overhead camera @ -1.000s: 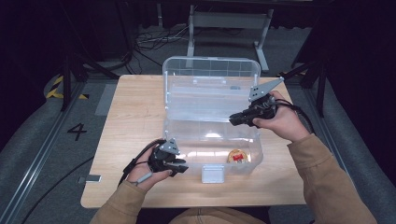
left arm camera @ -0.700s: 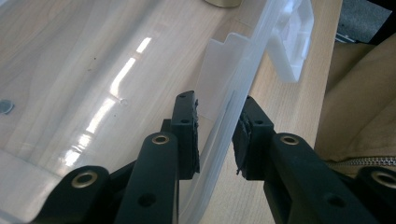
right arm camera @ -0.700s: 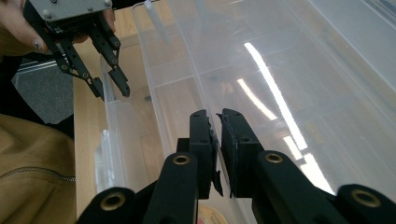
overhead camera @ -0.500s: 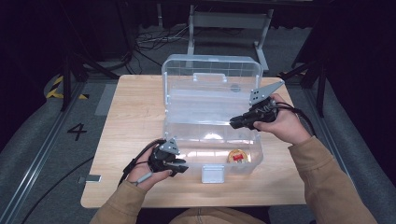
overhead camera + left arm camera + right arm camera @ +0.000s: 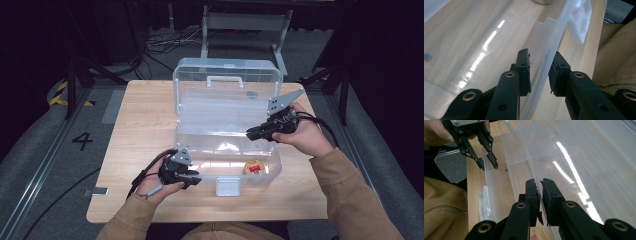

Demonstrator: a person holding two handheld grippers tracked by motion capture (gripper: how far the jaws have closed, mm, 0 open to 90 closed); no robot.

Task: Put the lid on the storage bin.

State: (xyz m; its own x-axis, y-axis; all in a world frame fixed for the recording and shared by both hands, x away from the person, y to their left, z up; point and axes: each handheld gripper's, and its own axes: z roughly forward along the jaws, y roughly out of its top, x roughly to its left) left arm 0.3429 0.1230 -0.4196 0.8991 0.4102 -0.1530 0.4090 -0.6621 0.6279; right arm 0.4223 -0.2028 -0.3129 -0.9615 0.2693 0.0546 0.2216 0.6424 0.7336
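Observation:
A clear plastic box (image 5: 227, 150) stands on the wooden table (image 5: 140, 125) with its lid (image 5: 227, 75) tipped back. My left gripper (image 5: 195, 180) is at the box's front left corner. Its jaws straddle the front wall (image 5: 541, 62), one inside and one outside, pressed on it. My right gripper (image 5: 250, 134) reaches in from the right over the box. Its jaws are nearly together on the rim of a clear compartment tray (image 5: 564, 160), held above the box floor. The left gripper (image 5: 487, 163) also appears in the right gripper view. A small round yellow-and-red item (image 5: 254, 167) lies in the box's front right corner.
A white latch (image 5: 227, 186) hangs from the middle of the box's front wall. The table's front edge is close behind both hands. Bare wood lies left of the box. Cables and a metal frame (image 5: 245, 22) sit on the floor beyond the table.

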